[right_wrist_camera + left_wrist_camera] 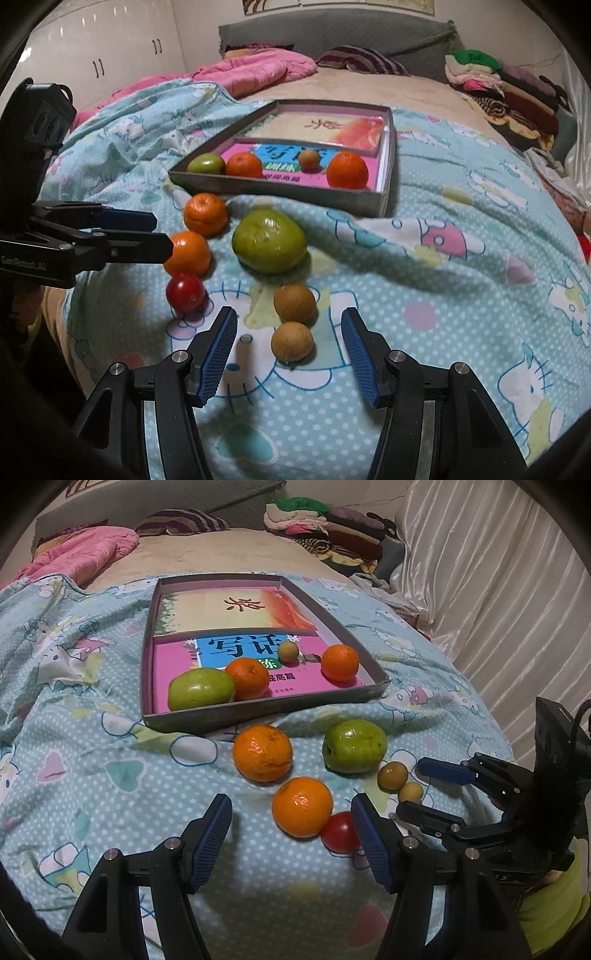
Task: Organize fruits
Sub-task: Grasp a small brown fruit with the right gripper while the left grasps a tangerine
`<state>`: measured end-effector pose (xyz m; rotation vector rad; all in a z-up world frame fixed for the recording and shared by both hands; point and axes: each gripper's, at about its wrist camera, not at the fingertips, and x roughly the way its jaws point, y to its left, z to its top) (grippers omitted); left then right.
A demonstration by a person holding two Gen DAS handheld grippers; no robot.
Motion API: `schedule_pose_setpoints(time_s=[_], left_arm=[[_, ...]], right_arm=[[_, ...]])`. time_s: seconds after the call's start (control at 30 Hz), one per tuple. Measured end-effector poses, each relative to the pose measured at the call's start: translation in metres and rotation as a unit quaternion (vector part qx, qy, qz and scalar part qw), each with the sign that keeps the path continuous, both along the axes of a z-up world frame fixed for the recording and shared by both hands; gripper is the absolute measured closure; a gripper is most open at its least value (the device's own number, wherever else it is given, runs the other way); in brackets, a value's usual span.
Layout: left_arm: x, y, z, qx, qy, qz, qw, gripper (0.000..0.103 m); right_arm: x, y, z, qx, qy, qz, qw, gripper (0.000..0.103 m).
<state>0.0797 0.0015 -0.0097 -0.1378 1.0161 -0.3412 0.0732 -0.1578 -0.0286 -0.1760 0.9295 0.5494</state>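
fruit lies loose on the patterned quilt (92, 738) in front of the shallow box (258, 710), which already holds four pieces, so the box looks like the collecting place. left gripper (291, 840) hangs with jaws apart and empty, lined up toward the nearest orange (302, 806), the red tomato (340, 832) touching that orange. right gripper (288, 352) is likewise parted, pads straddling but not pressing the near brown fruit (291, 340), probably its next pick. the green fruit (269, 240) sits between them and the box.
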Motion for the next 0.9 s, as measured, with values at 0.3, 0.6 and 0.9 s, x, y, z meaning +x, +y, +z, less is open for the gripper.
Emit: schedule_pose_setpoints(time_s=[0.3, 0.6, 0.9], left_arm=[[0.002, 0.000, -0.003, -0.008, 0.005, -0.002, 1.0000, 0.041], [0.009, -0.004, -0.013, -0.012, 0.022, -0.005, 0.9997, 0.049], [0.020, -0.005, -0.023, -0.021, 0.043, -0.007, 0.9988, 0.058]], right_arm=[[-0.001, 0.004, -0.009, -0.023, 0.006, 0.007, 1.000, 0.064], [0.000, 0.002, -0.014, -0.026, 0.007, 0.010, 1.000, 0.072], [0.001, -0.001, -0.014, -0.023, 0.002, 0.006, 1.000, 0.078]])
